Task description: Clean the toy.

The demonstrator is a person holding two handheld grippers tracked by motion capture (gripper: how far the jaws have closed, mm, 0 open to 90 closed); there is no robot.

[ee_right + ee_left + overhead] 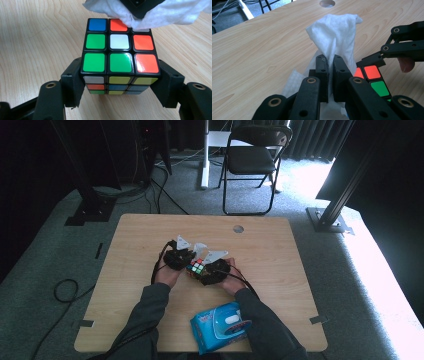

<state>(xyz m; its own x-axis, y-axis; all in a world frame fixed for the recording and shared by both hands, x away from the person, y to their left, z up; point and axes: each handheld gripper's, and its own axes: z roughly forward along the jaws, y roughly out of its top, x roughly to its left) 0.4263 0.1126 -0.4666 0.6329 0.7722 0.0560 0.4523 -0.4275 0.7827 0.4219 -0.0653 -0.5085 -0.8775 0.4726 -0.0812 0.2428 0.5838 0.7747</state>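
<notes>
A scrambled puzzle cube [120, 53] sits between the two black jaws of my right gripper [120, 82], which is shut on its sides just above the wooden table. My left gripper [328, 72] is shut on a white wet wipe [337, 32] that stands up in a crumpled peak. The wipe [155, 13] touches the far edge of the cube's top face. In the high view both grippers meet near the middle of the table [150, 230], the cube [197, 266] showing between them, left gripper [177, 257] on the left and right gripper [215, 269] on the right.
A blue pack of wet wipes [221, 326] lies near the table's front edge between the person's forearms. A round cable hole [238, 228] is in the table's far side. A black folding chair [252, 160] and stand legs are on the floor beyond.
</notes>
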